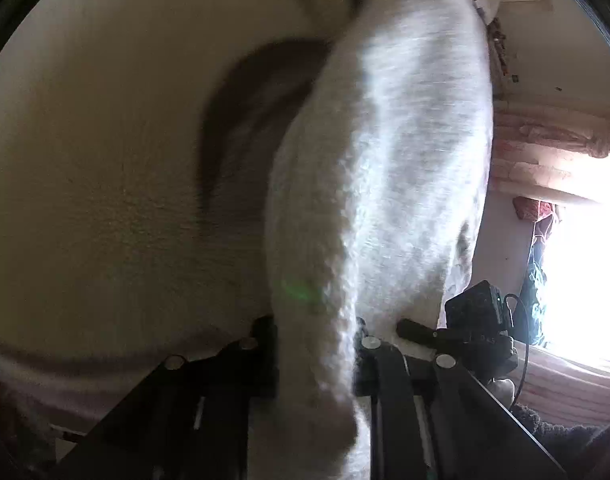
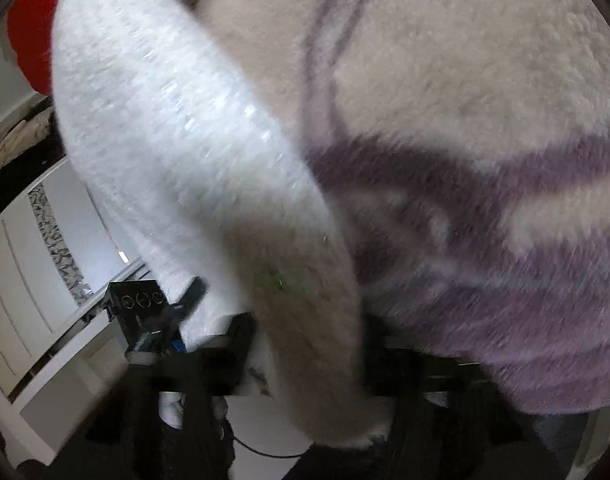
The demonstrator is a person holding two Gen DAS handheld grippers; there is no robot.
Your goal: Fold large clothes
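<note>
left gripper (image 1: pixel 317 356) clenched on white fuzzy sweater (image 1: pixel 377 184) fold, garment raised close ahead. right gripper (image 2: pixel 305 360) also clamps it, purple stripes (image 2: pixel 505 184) at right. risk: thick slippery pile slips from pinch, fold collapses.

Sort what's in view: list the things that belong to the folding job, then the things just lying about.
Belongs to the job:
- fluffy white and purple garment
- left gripper, shut on it
- right gripper, shut on it

Just lying about:
- red item
- white cabinet doors
- bright window
</note>
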